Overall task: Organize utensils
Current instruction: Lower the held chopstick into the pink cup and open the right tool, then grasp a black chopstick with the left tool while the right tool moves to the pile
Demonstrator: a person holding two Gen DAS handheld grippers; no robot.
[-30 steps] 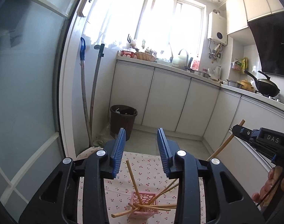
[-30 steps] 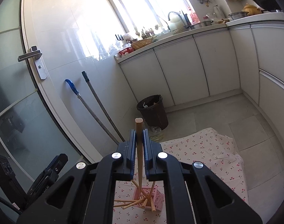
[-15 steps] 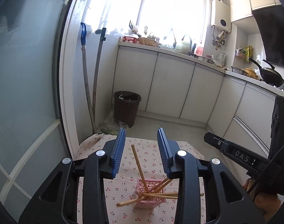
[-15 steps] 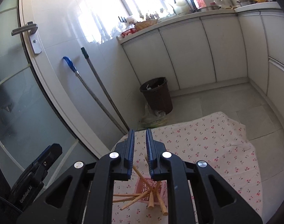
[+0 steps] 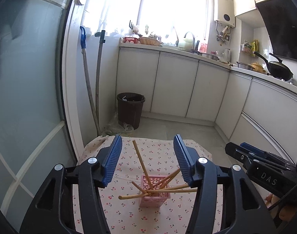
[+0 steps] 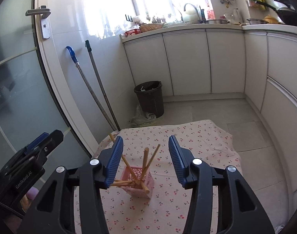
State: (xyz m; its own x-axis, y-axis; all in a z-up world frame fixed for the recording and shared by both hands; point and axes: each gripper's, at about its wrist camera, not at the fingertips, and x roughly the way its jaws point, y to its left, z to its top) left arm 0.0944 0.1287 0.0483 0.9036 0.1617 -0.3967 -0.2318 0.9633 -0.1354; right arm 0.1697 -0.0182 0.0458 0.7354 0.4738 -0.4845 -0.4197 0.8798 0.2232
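Note:
A pink openwork basket (image 5: pixel 154 200) (image 6: pixel 140 192) stands on a cherry-print cloth (image 5: pixel 129 214) (image 6: pixel 187 146). Several wooden chopsticks (image 5: pixel 140 160) (image 6: pixel 145 159) lean out of it at mixed angles, some nearly flat across its rim. My left gripper (image 5: pixel 147 161) hovers above and short of the basket. Its jaws are opening with nothing pressed between the blue pads. My right gripper (image 6: pixel 145 162) hangs over the basket from the other side. Its jaws are opening too, and no chopstick is held. Each gripper shows at the edge of the other's view (image 5: pixel 261 167) (image 6: pixel 31 156).
A brown waste bin (image 5: pixel 131 109) and two mop handles (image 5: pixel 90 89) stand beyond the cloth by the glass door (image 5: pixel 27 97). White cabinets (image 5: pixel 175 85) line the far and right sides. A hand shows at the lower right edge (image 5: pixel 285 212).
The right gripper held a chopstick upright a second ago. It has let go, the chopstick now stands in the basket, and the jaws have spread. The left jaws have widened too.

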